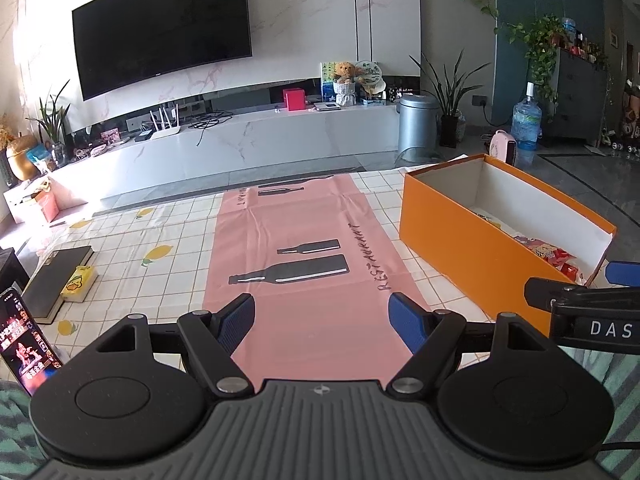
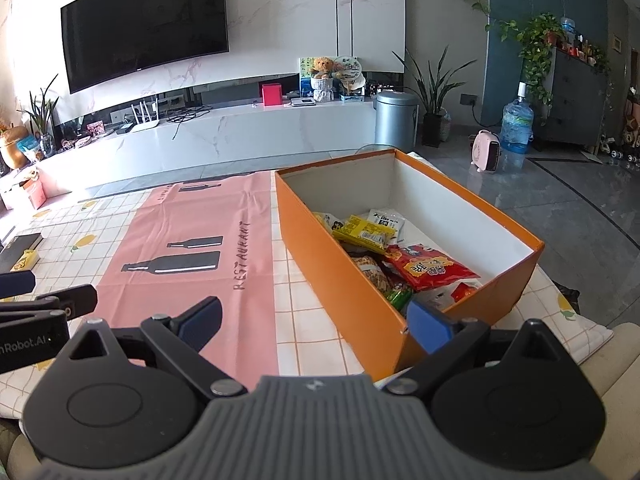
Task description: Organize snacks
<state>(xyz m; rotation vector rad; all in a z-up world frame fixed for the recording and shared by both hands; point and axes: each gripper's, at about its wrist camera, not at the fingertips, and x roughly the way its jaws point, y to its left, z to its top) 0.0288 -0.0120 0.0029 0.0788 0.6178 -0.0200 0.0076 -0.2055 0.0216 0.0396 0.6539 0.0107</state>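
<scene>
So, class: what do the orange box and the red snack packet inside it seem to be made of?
Orange box: likely cardboard, matte orange outside, white inside; thin straight walls with sharp folded corners.
Red snack packet: probably plastic film, glossy; it crinkles and catches the light.

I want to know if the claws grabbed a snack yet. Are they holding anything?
No. The left gripper and the right gripper are both open and empty. The snacks lie in the orange box.

The box [image 2: 344, 280] sits on the desk [image 2: 312, 320], right of the mat [image 2: 192, 232]; snack packets [image 2: 432, 268] lie inside.
</scene>
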